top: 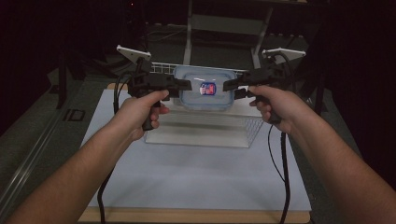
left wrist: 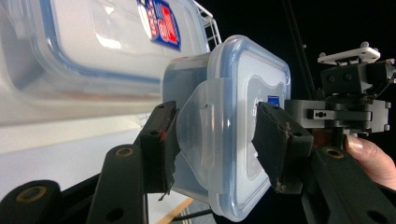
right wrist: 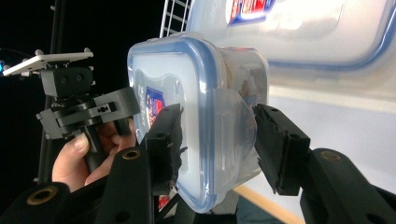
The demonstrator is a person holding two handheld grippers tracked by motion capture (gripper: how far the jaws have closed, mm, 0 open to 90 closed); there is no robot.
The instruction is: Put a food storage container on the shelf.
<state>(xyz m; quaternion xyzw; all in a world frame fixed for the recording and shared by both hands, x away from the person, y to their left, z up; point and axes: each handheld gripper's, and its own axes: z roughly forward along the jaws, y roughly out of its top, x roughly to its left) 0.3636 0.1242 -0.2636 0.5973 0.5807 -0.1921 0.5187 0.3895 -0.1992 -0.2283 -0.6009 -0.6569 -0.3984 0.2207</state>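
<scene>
A clear rectangular plastic food container with a blue-sealed snap lid and a red-and-blue label [top: 206, 92] sits just above the middle of the high view, lifted off the surface and gripped at both short ends. In the left gripper view the container [left wrist: 233, 126] stands on edge in the centre of the frame, and the left gripper [left wrist: 212, 140] has its two black jaws pressed on it, one on the lid face, one on the base side, with a side latch flap between them. In the right gripper view the container [right wrist: 205, 116] fills the middle, and the right gripper [right wrist: 217, 140] clamps it the same way. A larger clear lidded box with a similar label [left wrist: 93, 42] lies along the top of both gripper views. Below the held container, in the high view, a white wire rack [top: 254, 128] rests on the pale table top [top: 196, 172], which spreads across the lower half of the frame.
</scene>
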